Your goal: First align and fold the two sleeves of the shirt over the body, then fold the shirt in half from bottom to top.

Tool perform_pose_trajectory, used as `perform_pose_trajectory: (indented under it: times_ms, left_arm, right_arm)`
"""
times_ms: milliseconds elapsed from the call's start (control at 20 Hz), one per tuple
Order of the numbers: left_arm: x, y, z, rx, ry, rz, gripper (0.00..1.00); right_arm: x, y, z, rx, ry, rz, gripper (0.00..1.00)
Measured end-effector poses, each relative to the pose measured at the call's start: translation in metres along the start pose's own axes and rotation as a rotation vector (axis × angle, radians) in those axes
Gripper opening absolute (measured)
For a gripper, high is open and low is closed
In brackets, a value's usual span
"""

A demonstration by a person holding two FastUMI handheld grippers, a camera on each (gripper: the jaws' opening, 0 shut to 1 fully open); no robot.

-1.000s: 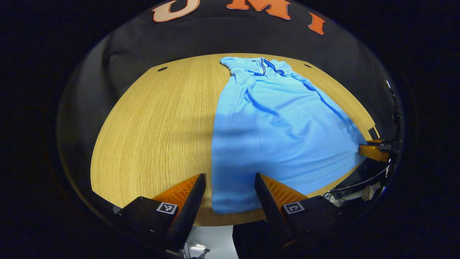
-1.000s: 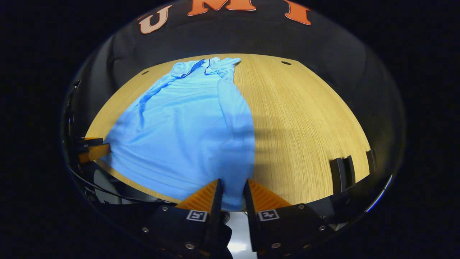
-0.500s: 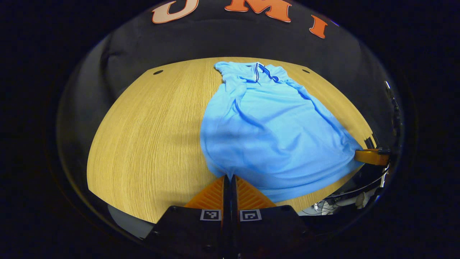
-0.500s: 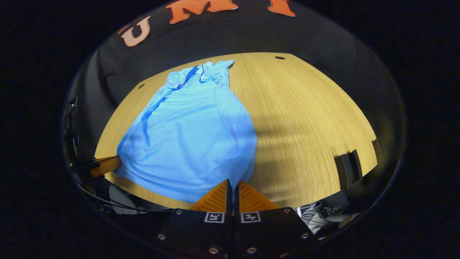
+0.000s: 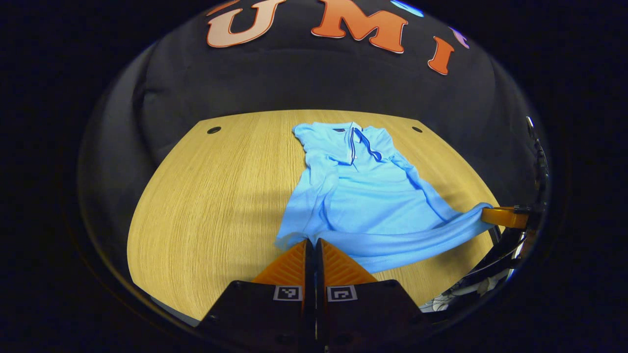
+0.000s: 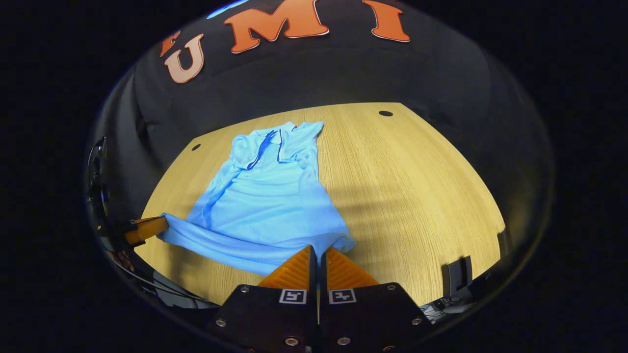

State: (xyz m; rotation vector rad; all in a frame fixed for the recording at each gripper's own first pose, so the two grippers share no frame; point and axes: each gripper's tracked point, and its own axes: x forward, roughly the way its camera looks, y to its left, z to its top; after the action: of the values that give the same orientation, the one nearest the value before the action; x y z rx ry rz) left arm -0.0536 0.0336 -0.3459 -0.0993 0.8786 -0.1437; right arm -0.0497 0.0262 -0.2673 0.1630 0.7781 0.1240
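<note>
A light blue polo shirt [image 5: 365, 196] lies on the wooden table [image 5: 211, 196], collar at the far end, both sleeves folded over the body. My left gripper [image 5: 310, 243] is shut on the shirt's bottom left hem corner. My right gripper [image 6: 317, 251] is shut on the bottom right hem corner of the shirt [image 6: 267, 206]. The hem hangs lifted between the two grippers, stretched in a band above the table. In the left gripper view the right gripper [image 5: 500, 216] holds the hem at the far right; in the right gripper view the left gripper [image 6: 144, 229] holds it at the far left.
The table [image 6: 417, 196] has small dark holes near its far corners [image 5: 214, 130]. A dark bracket [image 6: 456, 277] sits at the near right table edge. Cables [image 5: 471, 289] hang below the front edge. The black cloth wall stands behind the table.
Both grippers have closed on the hem corners and lifted them, carrying the bottom of the shirt up and toward the collar. The shirt's lower part has come off the table.
</note>
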Motion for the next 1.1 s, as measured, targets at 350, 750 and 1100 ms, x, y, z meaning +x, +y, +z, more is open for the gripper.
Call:
perform_pose_trajectory:
  times_ms: [350, 750, 1100]
  left_arm:
    - [0.031, 0.01, 0.057, 0.091, -0.029, -0.038, 0.05]
    - [0.08, 0.021, 0.137, 0.122, -0.059, -0.124, 0.05]
    - [0.124, 0.036, 0.184, 0.159, -0.092, -0.107, 0.05]
  right_arm:
    - [0.027, 0.009, 0.063, 0.026, -0.047, -0.037, 0.02]
    - [0.063, 0.015, 0.128, 0.065, -0.07, -0.122, 0.02]
    - [0.097, 0.029, 0.171, 0.04, -0.072, -0.13, 0.02]
